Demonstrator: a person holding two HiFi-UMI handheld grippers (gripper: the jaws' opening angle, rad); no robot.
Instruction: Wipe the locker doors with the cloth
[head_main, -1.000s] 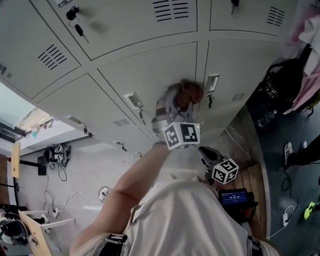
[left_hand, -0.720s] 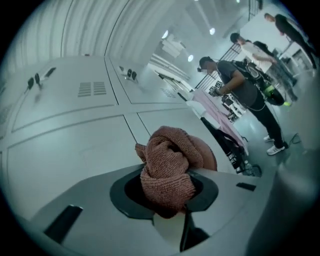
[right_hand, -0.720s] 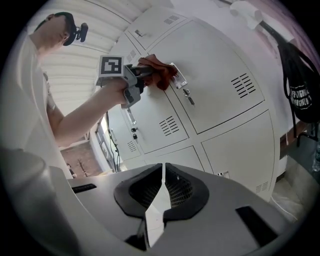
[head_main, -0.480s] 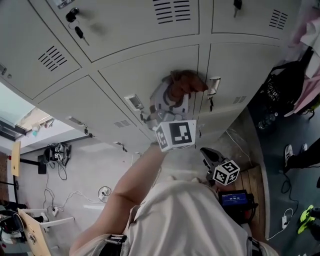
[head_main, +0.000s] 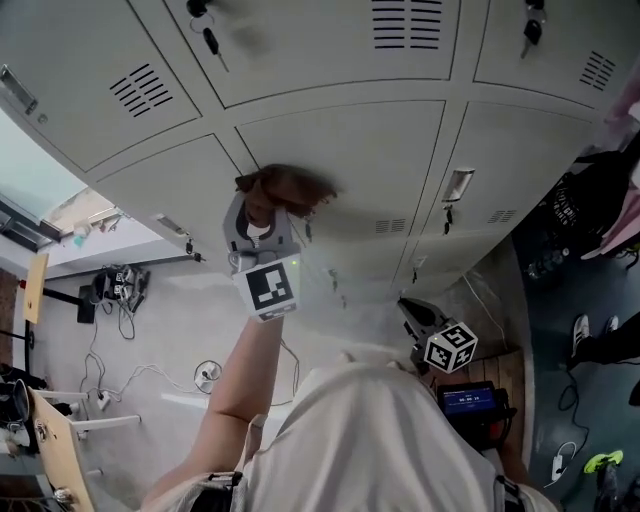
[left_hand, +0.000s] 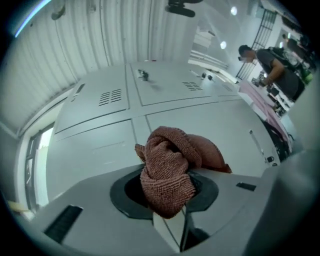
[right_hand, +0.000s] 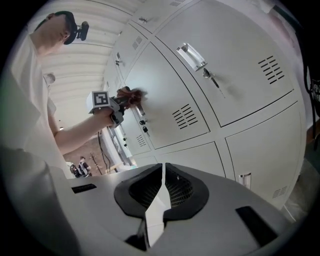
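Note:
A rust-brown knitted cloth is bunched in my left gripper, which is shut on it and presses it against a grey locker door. In the left gripper view the cloth fills the space between the jaws, with the locker doors right behind it. My right gripper hangs low by my body, away from the lockers, jaws shut with nothing between them. The right gripper view shows the left gripper with the cloth on a door at left.
Grey lockers fill the wall, with handles, keys and vent slots. Dark bags and clothes hang at right. Cables lie on the floor at left; a small device sits near my feet.
My left gripper has swept the cloth leftward along the locker doors, from near the right door's handle to the middle door's left side. The right gripper has stayed low.

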